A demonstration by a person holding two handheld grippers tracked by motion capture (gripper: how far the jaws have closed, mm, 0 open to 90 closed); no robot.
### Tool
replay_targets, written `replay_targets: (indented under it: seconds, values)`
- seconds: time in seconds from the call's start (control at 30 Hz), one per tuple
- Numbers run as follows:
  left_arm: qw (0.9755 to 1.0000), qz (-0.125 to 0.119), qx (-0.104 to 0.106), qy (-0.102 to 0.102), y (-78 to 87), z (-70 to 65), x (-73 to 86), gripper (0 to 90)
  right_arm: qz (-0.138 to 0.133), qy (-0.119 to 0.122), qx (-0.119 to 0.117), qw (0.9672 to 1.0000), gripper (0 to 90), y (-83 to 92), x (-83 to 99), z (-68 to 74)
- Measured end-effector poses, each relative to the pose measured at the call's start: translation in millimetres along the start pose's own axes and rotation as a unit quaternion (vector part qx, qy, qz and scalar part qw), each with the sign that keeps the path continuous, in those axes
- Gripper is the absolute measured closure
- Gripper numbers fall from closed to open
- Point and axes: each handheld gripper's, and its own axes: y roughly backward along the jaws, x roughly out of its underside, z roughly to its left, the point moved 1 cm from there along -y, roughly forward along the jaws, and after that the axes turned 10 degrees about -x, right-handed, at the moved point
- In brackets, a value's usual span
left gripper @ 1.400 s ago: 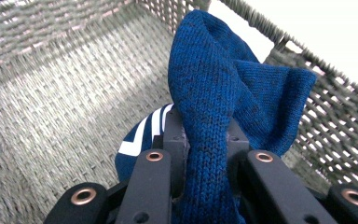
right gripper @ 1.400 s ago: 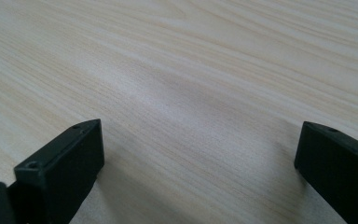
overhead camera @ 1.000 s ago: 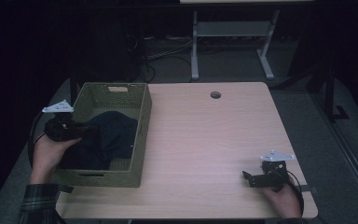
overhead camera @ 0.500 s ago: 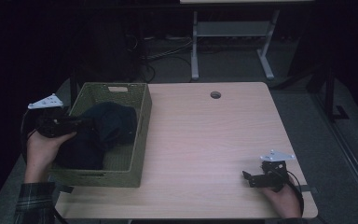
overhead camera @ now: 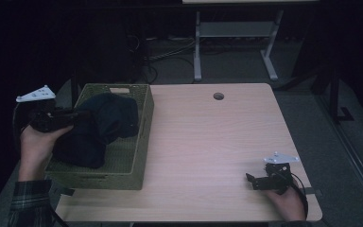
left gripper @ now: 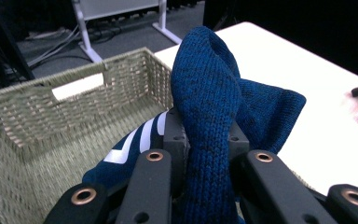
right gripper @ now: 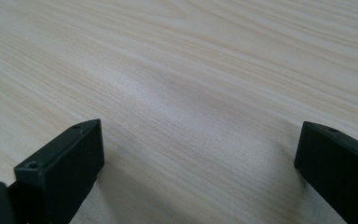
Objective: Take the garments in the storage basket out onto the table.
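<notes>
Knitted dark blue wool garment (left gripper: 207,102) sits pinched between the jaws of your left gripper (left gripper: 205,154), a thick fold of it rising upright from between the two black pads. In the left gripper view a patch of white stripes shows on the fabric lower down, just behind the jaws. From the high view, your left gripper (overhead camera: 59,118) is at the left edge of the woven olive-green rectangular basket (overhead camera: 139,156), held above its rim, and the garment (overhead camera: 99,125) hangs from it in a dark heap whose lower part lies inside the basket. The basket stands on the left part of the pale wooden table (overhead camera: 208,137), with a handle slot in its far wall.

Your right gripper (overhead camera: 260,179) is near the table's front right corner, well apart from the basket, with your hand behind it. In the right gripper view its two black jaws stand wide apart over bare wood grain, nothing between them (right gripper: 198,154). A small round hole (overhead camera: 218,96) lies near the table's far edge.
</notes>
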Motion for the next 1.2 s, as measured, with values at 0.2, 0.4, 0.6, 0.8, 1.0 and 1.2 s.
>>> replay_targets:
  seconds: [0.2,0.4,0.6,0.8,1.0,1.2]
  values:
    - [0.9999,-0.014,0.007,-0.003,9.2,-1.2,-13.9,77.2,0.0,-0.001,0.0,1.0,1.0,0.0,0.0,0.1]
    - [0.9995,-0.026,0.016,-0.006,15.0,-4.8,-25.7,77.2,0.0,-0.001,0.0,1.0,1.0,0.0,0.0,0.1]
    - [0.9985,-0.04,0.036,-0.008,18.4,-13.0,-35.5,77.2,0.0,-0.001,0.001,1.0,1.0,0.0,0.0,0.1]
    - [0.9977,-0.047,0.047,-0.011,18.2,-21.7,-43.1,77.2,0.0,-0.001,0.001,1.0,1.0,0.0,0.0,0.1]
    - [0.997,-0.051,0.055,-0.017,15.4,-32.7,-51.7,77.2,0.0,-0.001,0.001,1.0,1.0,0.0,0.0,0.1]
    - [0.9958,-0.057,0.068,-0.022,12.4,-45.3,-60.5,77.2,0.0,0.0,0.001,1.0,1.0,0.0,0.0,0.1]
